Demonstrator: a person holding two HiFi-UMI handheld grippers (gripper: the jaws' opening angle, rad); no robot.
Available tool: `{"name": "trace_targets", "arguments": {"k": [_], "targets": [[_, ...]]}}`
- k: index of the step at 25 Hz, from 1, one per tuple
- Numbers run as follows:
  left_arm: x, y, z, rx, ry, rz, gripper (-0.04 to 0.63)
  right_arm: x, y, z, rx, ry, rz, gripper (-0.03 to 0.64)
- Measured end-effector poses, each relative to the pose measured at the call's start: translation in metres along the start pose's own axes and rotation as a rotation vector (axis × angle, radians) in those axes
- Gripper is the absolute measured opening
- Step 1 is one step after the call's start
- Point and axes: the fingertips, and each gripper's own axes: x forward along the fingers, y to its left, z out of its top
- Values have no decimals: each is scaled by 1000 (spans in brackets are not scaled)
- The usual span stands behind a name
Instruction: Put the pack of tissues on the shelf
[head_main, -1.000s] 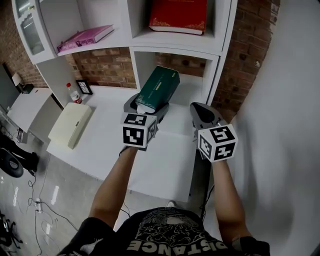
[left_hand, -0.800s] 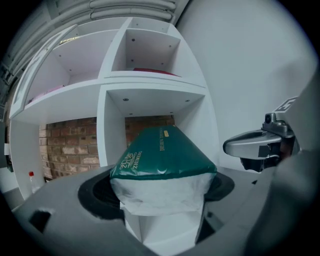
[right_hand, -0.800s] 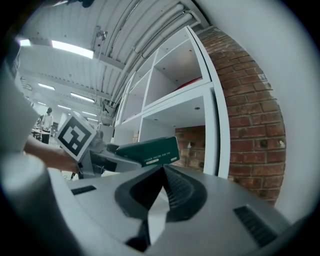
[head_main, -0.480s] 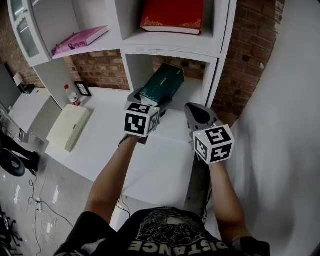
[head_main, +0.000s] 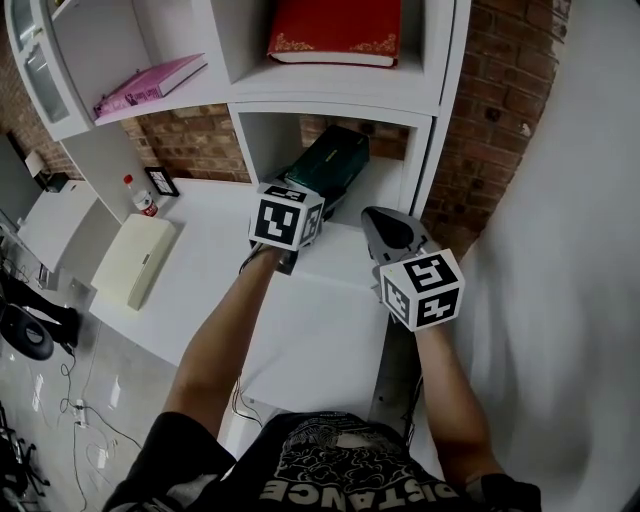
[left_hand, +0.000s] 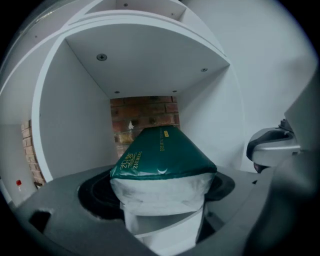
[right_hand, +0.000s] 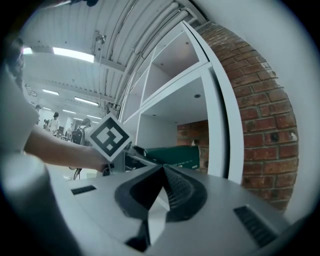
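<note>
Obs.: the left gripper (head_main: 296, 203) is clenched on the near, white end of a dark green soft plastic pack of tissues (head_main: 332, 163). In the left gripper view the jaws pinch that white end from both sides, and the green top runs away from the camera toward the exposed brick back wall (left_hand: 145, 112).

Position: the pack is carried lengthwise, its far end already inside the open white shelf compartment (head_main: 390, 185) that sits under the board bearing a red hardback book (head_main: 335, 30). The near end sticks out toward the person. It looks tilted, far end higher. I cannot tell whether its underside touches the compartment floor.

Right gripper (head_main: 388, 228): jaws pressed together with nothing between them, hovering above the white desk top (head_main: 300, 300), just right of the left gripper and outside the compartment. It seems to play no part for now.

Step, as judged: insertion phase; placement not yet done, since the pack is in the grip.

Next move calls for: pushing the pack deeper, centred between the white side walls, levelling and lowering it until it lies flat on the floor of the compartment, then parting the jaws and drawing straight back so the soft end does not drag out with them.
</note>
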Motion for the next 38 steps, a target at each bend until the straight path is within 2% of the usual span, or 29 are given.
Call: {"name": "trace_targets", "arguments": {"k": [7,11,21,26,30,34,38], "targets": [[17,5,-9,21,90,-3,456,0,-5,-3,15,-3,-8,4],[18,8,-19,-4,123,0,463,1,-1,-9,25,4,-2,5],[20,8,-18,-33,86,1,502,-1,-3,-17,32,19,-7,5],[8,12,-17,-61,60,19,503,-3,2,-20,27,30,-1,5],[-2,7,-15,-62,26,-4,502,-3,5,-17,34,27,-9,5],[-17,6,-17,-100,3,-17,500,-6,15,-11,35,24,-10,5],[-34,2,-13,-93,-19,-26,489,-10,21,-3,34,20,-25,5]]}}
